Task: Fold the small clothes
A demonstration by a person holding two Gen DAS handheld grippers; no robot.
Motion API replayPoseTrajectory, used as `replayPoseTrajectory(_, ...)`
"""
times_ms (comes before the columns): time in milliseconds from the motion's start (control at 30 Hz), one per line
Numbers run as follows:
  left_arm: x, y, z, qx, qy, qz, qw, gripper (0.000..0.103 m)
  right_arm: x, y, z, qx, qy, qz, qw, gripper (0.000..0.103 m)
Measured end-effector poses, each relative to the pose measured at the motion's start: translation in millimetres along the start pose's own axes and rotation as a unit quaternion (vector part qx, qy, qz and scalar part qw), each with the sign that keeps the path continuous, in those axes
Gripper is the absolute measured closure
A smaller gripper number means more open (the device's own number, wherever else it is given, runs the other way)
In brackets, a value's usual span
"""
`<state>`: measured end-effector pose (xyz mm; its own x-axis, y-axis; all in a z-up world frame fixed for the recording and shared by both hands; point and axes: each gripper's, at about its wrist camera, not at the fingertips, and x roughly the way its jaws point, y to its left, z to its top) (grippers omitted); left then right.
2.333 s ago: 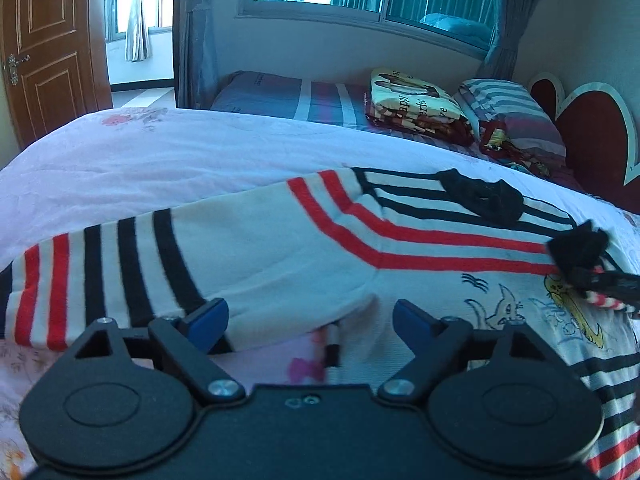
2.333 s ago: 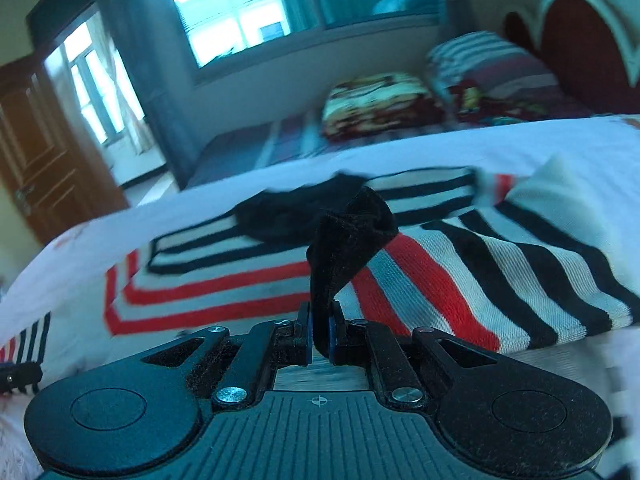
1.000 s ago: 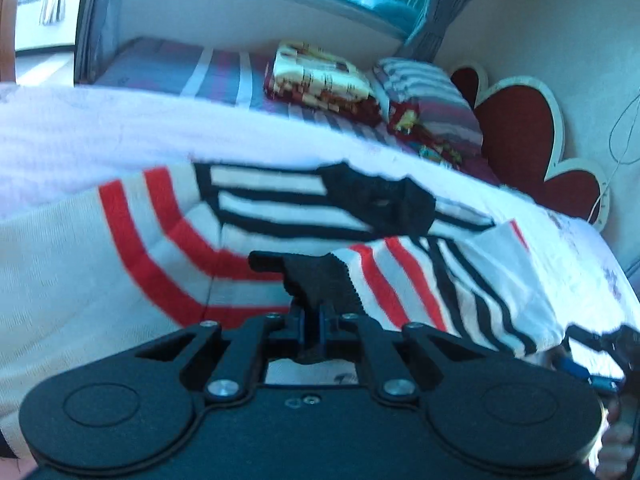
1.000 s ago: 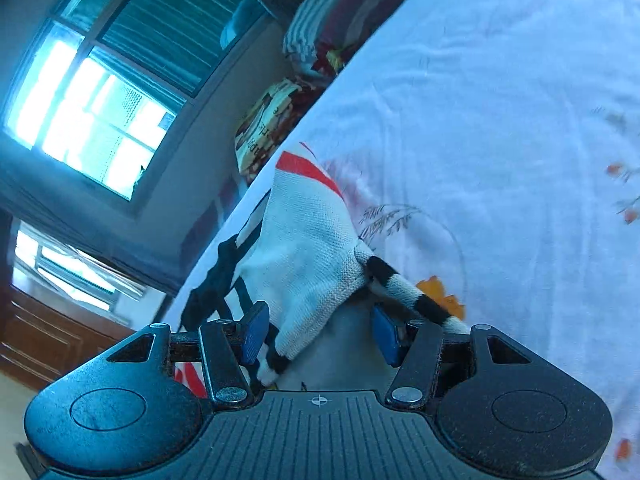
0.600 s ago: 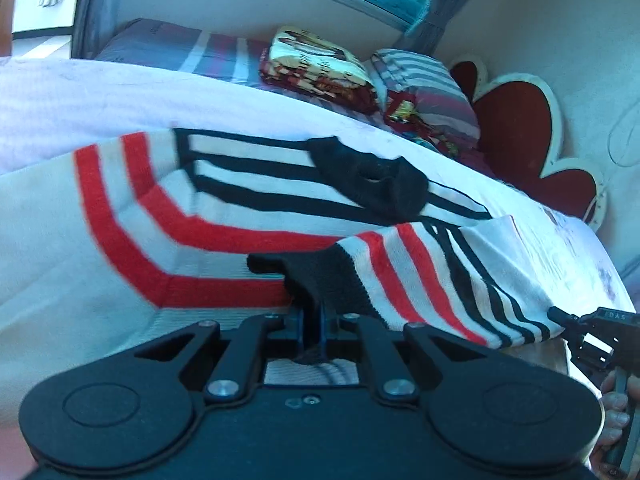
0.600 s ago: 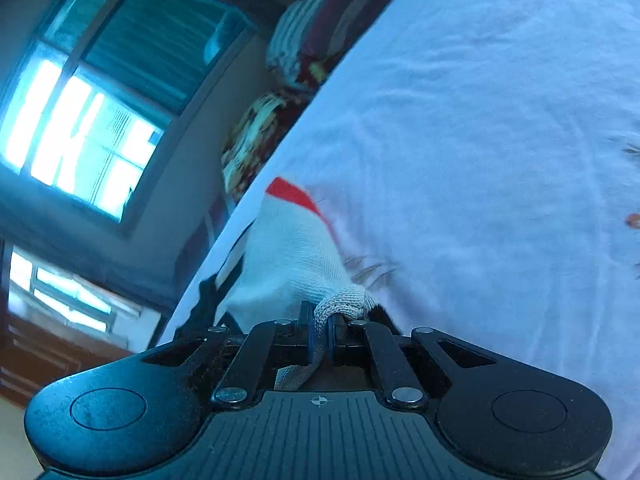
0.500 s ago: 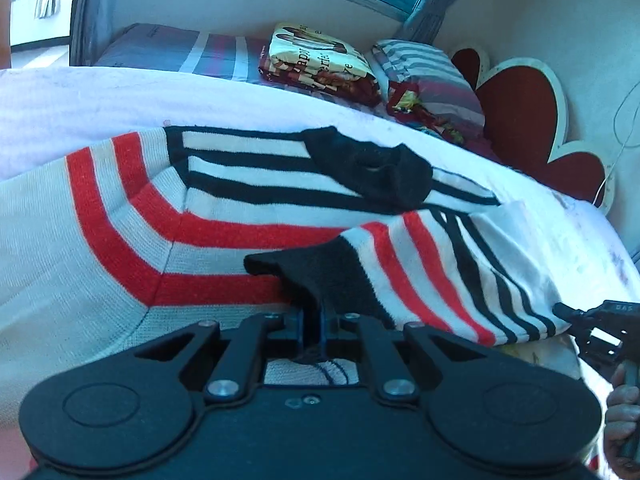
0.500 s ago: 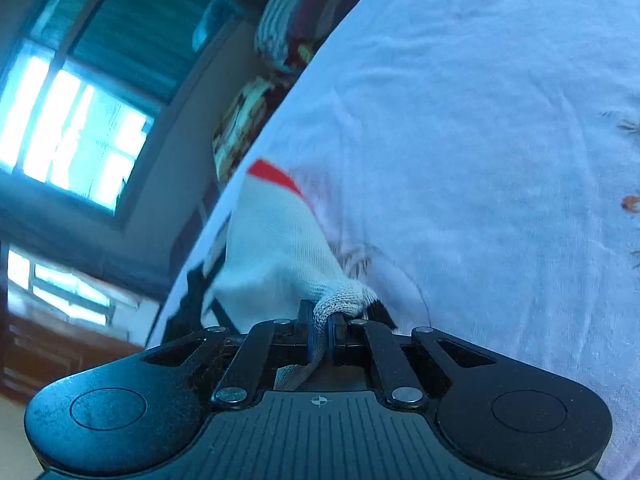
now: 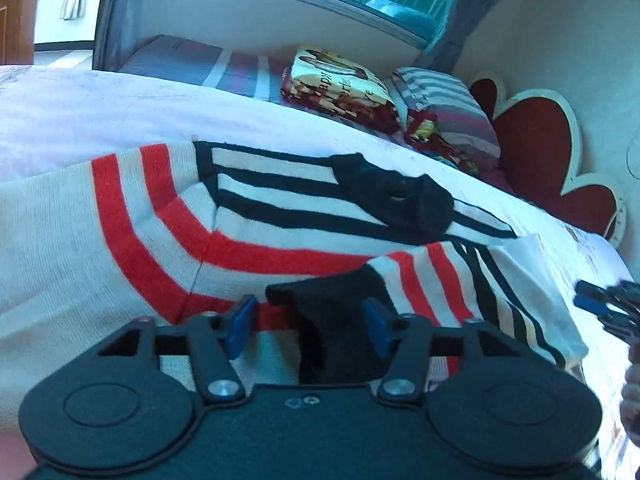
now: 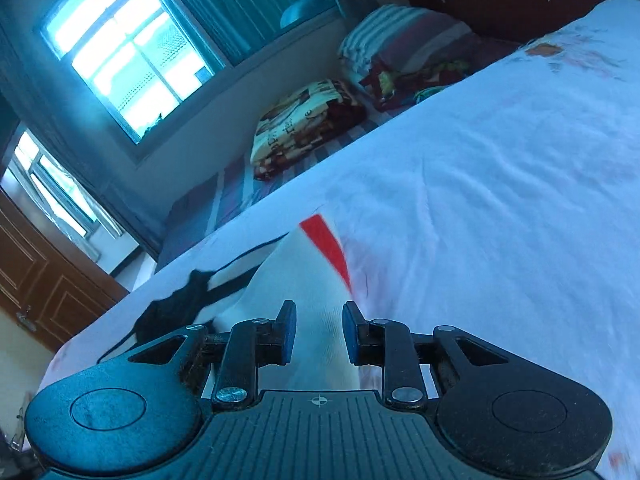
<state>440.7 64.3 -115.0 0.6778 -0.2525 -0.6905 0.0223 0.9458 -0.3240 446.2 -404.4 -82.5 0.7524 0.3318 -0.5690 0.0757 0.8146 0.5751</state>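
Now the small knitted sweater with red and black stripes on cream [image 9: 168,240] lay spread on the white bed sheet [image 10: 500,184], stretching from the near edge of the bed toward the middle. One sleeve with a black cuff [image 9: 340,320] was folded in over the body of the sweater. The left gripper [image 9: 310,326] had its blue pads apart, with the black cuff lying loose between them, not pinched. The right gripper [image 10: 319,334] also had its pads apart, and the cream cloth sat between them without being squeezed. The sweater looked soft, light and floppy, so it would likely bend and sag wherever it was lifted. It would probably be best to pinch it at a thick edge, like the cuff or the hem, because the knit there looked firmer.
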Motion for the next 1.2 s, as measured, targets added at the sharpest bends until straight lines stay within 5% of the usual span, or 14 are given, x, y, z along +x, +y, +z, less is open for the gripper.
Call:
replayPoseTrajectory(100, 6, -1, 2, 0.001, 0.008, 0.006, 1.0, 0.095, 30, -9, 12, 0.0, 0.012, 0.007, 1.0, 0.078)
replayPoseTrajectory(167, 9, -5, 2, -0.001, 0.006, 0.007, 1.0, 0.098, 47, -15, 18, -0.008, 0.028, 0.016, 0.999, 0.084)
replayPoseTrajectory(200, 9, -8, 0, 0.006, -0.002, 0.013, 0.9999, 0.099, 50, -15, 18, -0.02, 0.033, 0.019, 0.999, 0.097)
replayPoseTrajectory(300, -1, -14, -4, 0.014, -0.045, 0.031, 0.9984, 0.099, 42, -20, 22, -0.029, 0.018, 0.018, 0.999, 0.097)
replayPoseTrajectory(367, 4, -15, -8, 0.014, -0.034, 0.047, 0.9982, 0.099, 49, -24, 18, -0.042, 0.034, 0.006, 0.999, 0.097)
replayPoseTrajectory(467, 9, -26, -11, 0.051, -0.03, 0.074, 0.9955, 0.095, 54, -29, 16, -0.042, 0.044, 0.005, 0.998, 0.097)
replayPoseTrajectory(567, -12, -36, -9, 0.071, -0.055, 0.13, 0.9874, 0.064, 29, -20, 18, -0.073, 0.024, -0.006, 0.997, 0.095)
replayPoseTrajectory(633, -33, -48, -13, 0.083, -0.095, 0.129, 0.9836, 0.05, 3, -6, 9, -0.117, 0.014, 0.013, 0.993, 0.095)
replayPoseTrajectory(800, -17, -127, -33, 0.188, -0.081, 0.063, 0.9769, 0.042, -15, 38, -43, -0.212, 0.044, 0.04, 0.975, 0.095)
replayPoseTrajectory(900, 7, -154, -44, 0.213, -0.054, 0.05, 0.9742, 0.039, -9, 50, -74, -0.257, 0.061, 0.02, 0.964, 0.095)
replayPoseTrajectory(1000, 22, -134, -51, 0.173, -0.008, 0.057, 0.9832, 0.039, -6, 34, -85, -0.262, 0.067, -0.02, 0.963, 0.096)
replayPoseTrajectory(1200, -17, -96, -56, 0.14, -0.043, 0.06, 0.9873, 0.04, -20, 29, -77, -0.245, 0.051, -0.022, 0.968, 0.096)
